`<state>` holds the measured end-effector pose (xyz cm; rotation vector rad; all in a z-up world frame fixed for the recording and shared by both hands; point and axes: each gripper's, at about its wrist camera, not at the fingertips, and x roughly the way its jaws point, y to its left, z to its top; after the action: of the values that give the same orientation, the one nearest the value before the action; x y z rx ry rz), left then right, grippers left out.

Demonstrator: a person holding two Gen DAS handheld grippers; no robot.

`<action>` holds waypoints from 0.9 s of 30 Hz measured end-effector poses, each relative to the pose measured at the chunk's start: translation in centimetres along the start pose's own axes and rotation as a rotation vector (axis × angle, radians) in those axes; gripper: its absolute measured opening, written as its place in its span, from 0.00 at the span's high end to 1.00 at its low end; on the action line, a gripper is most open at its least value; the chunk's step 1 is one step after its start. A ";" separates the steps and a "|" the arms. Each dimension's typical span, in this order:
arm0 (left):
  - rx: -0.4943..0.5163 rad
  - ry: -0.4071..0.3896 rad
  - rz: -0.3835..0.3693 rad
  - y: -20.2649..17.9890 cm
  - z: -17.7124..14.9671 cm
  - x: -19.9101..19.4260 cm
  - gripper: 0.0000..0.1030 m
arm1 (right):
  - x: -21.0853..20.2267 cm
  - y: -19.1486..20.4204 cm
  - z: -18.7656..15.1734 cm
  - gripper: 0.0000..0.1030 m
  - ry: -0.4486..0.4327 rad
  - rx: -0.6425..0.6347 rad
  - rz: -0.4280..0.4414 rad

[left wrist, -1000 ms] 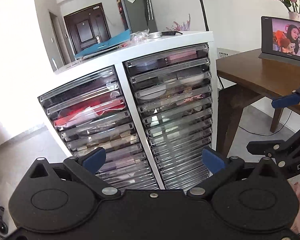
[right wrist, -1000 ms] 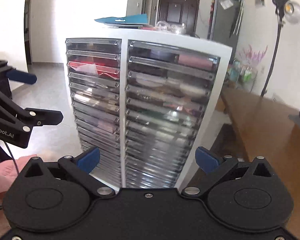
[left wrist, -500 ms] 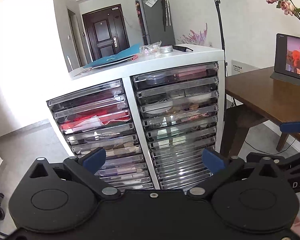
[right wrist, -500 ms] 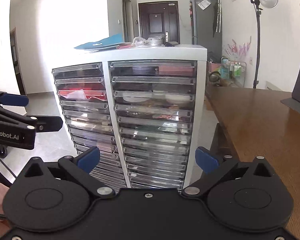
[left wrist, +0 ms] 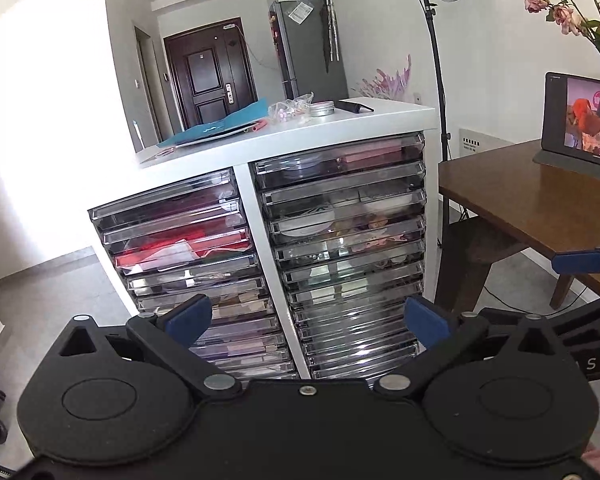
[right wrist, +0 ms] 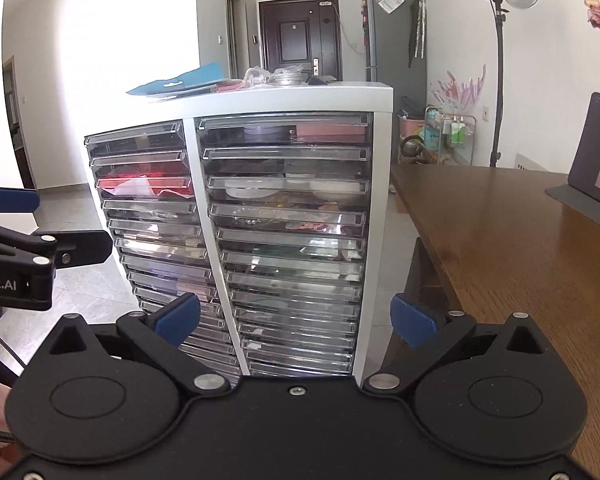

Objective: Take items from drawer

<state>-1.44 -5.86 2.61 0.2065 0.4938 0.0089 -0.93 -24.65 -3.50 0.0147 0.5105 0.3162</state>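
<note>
Blue pads tip the fingers of both grippers, nearest of all. The left gripper (left wrist: 306, 320) has its fingers spread wide with nothing between them, and the right gripper (right wrist: 296, 318) is spread the same way, also empty. Each shows at the edge of the other's view, so the two are held side by side, apart from the cabinet and touching nothing.

Just beyond them stands the drawer cabinet (right wrist: 374, 98), a white frame with two columns of shallow clear plastic drawers (right wrist: 288, 184). Every drawer front that can be seen sits flush with its neighbours; none is pulled out. Through the clear fronts, red material (left wrist: 180, 244) shows in the upper left column, and pale round things with mixed small bits show in the upper right column. What exactly they are is too blurred to tell.

On the cabinet's top lie a blue folder (left wrist: 220, 126), a small clear bag and a round tin (left wrist: 322, 109). To the right a brown wooden tabletop (right wrist: 500, 240) carries a tablet (left wrist: 582, 120) with a lit screen. Farther back are a lamp stand, a grey fridge and a dark door.

As I judge it, the task has not begun: no drawer is open, nothing is held. Left to do is picking a drawer, pulling it out and lifting its contents.
</note>
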 end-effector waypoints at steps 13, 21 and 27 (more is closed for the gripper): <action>0.000 -0.003 -0.004 -0.4 -0.2 0.0 0.00 | 0.2 0.0 -0.3 0.00 0.013 0.005 0.006; 0.002 -0.001 -0.004 -0.5 -0.4 0.0 0.00 | 0.4 0.0 -0.4 0.00 0.018 0.001 0.004; 0.002 -0.002 0.001 -0.5 -0.5 0.0 0.00 | 0.6 0.1 -0.5 0.00 0.022 0.001 0.000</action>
<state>-1.73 -6.27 2.10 0.2085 0.4918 0.0098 -0.72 -24.39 -4.18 0.0126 0.5330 0.3167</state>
